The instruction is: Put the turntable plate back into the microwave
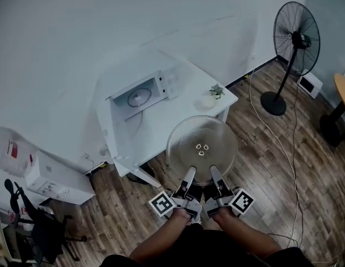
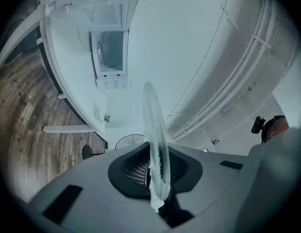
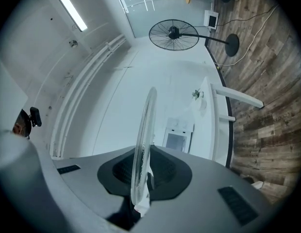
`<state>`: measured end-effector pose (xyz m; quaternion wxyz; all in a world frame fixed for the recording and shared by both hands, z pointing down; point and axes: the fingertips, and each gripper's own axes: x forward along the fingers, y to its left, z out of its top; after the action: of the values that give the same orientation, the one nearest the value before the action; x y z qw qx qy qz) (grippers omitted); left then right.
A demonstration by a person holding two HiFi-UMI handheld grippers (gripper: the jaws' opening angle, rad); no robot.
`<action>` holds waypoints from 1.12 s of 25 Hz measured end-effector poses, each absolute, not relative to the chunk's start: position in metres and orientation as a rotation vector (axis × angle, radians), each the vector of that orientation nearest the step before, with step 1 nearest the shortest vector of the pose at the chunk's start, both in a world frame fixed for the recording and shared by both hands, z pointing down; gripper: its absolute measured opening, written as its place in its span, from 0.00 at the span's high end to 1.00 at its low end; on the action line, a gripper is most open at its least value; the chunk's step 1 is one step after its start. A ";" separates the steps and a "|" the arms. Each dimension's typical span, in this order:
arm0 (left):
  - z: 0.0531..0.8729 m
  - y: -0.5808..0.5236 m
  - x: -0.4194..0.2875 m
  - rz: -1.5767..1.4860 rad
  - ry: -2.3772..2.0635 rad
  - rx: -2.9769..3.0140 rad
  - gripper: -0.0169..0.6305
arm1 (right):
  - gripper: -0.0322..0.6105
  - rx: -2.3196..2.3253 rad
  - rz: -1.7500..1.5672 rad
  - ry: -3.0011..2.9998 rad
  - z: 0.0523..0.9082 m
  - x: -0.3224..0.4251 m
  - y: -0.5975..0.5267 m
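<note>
Left gripper [image 1: 191, 174] is clamped on the near rim of the glass turntable plate [image 1: 201, 135], at about its 6 o'clock. Right gripper [image 1: 213, 172], just beside it, pinches the same rim. The plate is held level in the air over the near edge of the white table [image 1: 155, 132]. The microwave [image 1: 140, 96] stands on that table, at 10 o'clock from the plate and well apart. A pedestal fan [image 1: 294, 38] stands at 2 o'clock.

Clear plate [image 1: 201, 148], white microwave [image 1: 144, 93] — brown plank floor [image 1: 261, 182].
</note>
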<state>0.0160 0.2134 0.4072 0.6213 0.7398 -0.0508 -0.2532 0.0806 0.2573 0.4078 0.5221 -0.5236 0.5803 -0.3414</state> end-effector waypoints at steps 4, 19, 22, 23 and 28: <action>0.403 0.162 0.013 -0.606 -0.142 1.692 0.89 | 0.86 -1.239 -0.848 1.408 0.402 0.078 0.204; 0.418 0.031 0.021 -0.687 -0.268 1.663 0.90 | 0.86 -1.183 -0.966 1.489 0.419 0.091 0.064; 0.423 0.002 0.024 -0.722 -0.317 1.644 0.90 | 0.86 -1.150 -1.008 1.522 0.424 0.096 0.031; 0.423 -0.009 0.024 -0.738 -0.332 1.640 0.90 | 0.86 -1.138 -1.019 1.540 0.423 0.097 0.018; 0.427 -0.060 0.028 -0.819 -0.424 1.624 0.90 | 0.86 -1.065 -1.092 1.612 0.427 0.102 -0.040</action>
<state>0.0276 -0.0595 0.4270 0.5948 0.6990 -0.1825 -0.3526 0.1023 -0.0401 0.4268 0.4450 -0.4297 0.6505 -0.4406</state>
